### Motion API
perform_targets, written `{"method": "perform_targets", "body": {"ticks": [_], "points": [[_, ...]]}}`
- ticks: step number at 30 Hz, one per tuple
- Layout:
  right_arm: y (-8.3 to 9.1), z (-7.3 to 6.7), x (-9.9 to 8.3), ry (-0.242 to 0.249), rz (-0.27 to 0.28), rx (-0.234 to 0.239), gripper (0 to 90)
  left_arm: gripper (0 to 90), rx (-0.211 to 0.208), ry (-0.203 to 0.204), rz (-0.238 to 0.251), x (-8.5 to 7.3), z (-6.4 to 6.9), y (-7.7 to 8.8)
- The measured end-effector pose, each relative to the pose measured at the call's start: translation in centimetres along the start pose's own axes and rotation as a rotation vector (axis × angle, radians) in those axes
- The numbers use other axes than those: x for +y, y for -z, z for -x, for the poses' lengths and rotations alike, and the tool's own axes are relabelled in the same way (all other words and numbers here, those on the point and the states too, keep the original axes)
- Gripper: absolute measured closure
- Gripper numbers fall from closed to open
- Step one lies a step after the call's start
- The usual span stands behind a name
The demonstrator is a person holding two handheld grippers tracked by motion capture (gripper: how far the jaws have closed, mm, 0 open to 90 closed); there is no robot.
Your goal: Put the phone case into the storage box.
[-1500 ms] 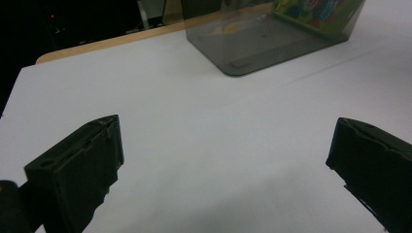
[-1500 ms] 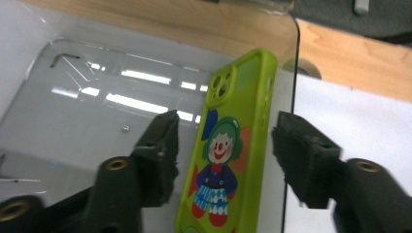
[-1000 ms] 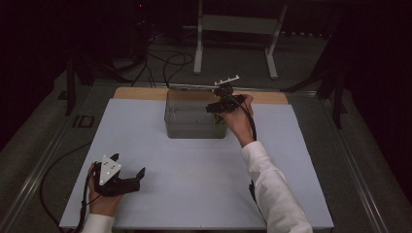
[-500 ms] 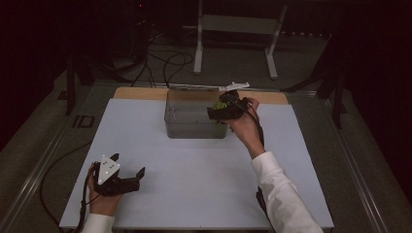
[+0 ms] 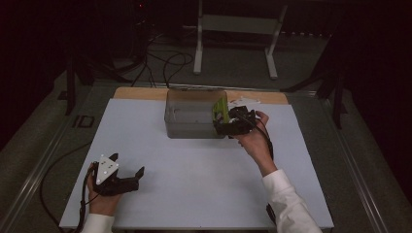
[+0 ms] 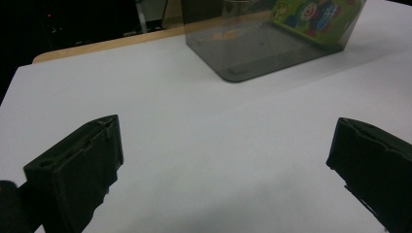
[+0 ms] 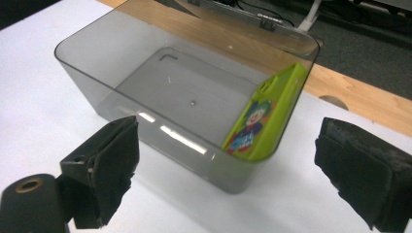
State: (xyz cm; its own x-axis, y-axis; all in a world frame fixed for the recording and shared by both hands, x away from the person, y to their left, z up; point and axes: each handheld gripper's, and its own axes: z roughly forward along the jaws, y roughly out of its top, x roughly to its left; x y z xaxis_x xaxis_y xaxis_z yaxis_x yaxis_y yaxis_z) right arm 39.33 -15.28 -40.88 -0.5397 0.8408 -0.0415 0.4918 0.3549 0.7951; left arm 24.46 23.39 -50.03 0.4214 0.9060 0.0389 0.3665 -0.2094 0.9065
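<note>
High view: fixed above the person's side, facing forward and down; takes in the whole white table (image 5: 194,194), the smoky bin (image 5: 192,119) far off and the dark floor beyond. Left gripper view: low and close over the table (image 6: 204,145), looking between its own jaws across the surface to the bin (image 6: 257,53) at the top edge. Right gripper view: near and steeply above the bin (image 7: 145,102), looking into it. All three views share the bin and the green card box (image 7: 262,121) leaning inside it.
</note>
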Motion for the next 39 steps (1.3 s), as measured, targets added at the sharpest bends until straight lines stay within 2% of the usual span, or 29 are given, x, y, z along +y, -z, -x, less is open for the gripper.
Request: {"method": "perform_targets", "body": {"ticks": [4,6,9,12,13,16,17,20,23,24,27,29,32,34,36,39], "points": [[0.6,0.3,-1.1,-0.018,0.007,0.005,9.2,0.0,0.000,0.001,0.002,0.0,0.0,0.0],[1.4,0.6,-2.4,-0.033,0.049,0.008,9.3,0.0,0.000,0.002,0.003,0.0,0.0,0.0],[2.0,0.8,-3.8,-0.017,0.074,0.005,9.3,0.0,0.000,0.005,0.006,0.0,-0.1,0.1],[2.7,1.2,-5.5,-0.008,0.108,-0.012,9.3,0.0,0.001,0.009,0.010,0.0,-0.2,0.1],[2.9,1.3,-6.0,-0.006,0.104,-0.024,9.3,0.0,0.003,0.012,0.012,0.0,-0.2,0.1],[3.2,1.4,-6.6,-0.005,0.111,-0.038,9.6,0.0,0.003,0.019,0.017,0.1,-0.4,0.2],[4.0,1.7,-8.0,-0.001,0.121,-0.065,9.7,0.0,0.002,0.022,0.020,0.1,-0.4,0.2],[4.4,2.2,-9.3,0.009,0.132,-0.079,9.9,0.0,-0.001,0.028,0.024,0.1,-0.6,0.3],[4.7,2.6,-10.9,-0.005,0.164,-0.090,11.7,0.0,-0.005,0.034,0.033,0.1,-0.7,0.4],[4.8,2.7,-11.4,-0.004,0.158,-0.090,11.7,0.0,-0.006,0.036,0.035,0.1,-0.8,0.4],[5.1,2.6,-12.2,0.003,0.189,-0.093,11.6,0.0,-0.006,0.041,0.036,0.1,-0.9,0.5],[5.7,2.3,-13.1,-0.007,0.229,-0.087,11.7,0.0,-0.008,0.046,0.047,0.1,-1.0,0.5],[6.2,2.0,-13.9,-0.017,0.230,-0.101,11.6,0.0,-0.009,0.047,0.050,0.1,-1.1,0.6],[6.6,1.7,-14.5,-0.023,0.262,-0.089,12.7,0.0,-0.012,0.045,0.049,0.1,-1.1,0.6],[6.9,1.4,-15.0,-0.038,0.256,-0.084,12.7,0.0,-0.016,0.040,0.052,0.1,-1.1,0.5],[7.3,1.1,-16.0,-0.044,0.277,-0.073,12.6,0.0,-0.020,0.036,0.062,0.2,-1.0,0.6]]}}
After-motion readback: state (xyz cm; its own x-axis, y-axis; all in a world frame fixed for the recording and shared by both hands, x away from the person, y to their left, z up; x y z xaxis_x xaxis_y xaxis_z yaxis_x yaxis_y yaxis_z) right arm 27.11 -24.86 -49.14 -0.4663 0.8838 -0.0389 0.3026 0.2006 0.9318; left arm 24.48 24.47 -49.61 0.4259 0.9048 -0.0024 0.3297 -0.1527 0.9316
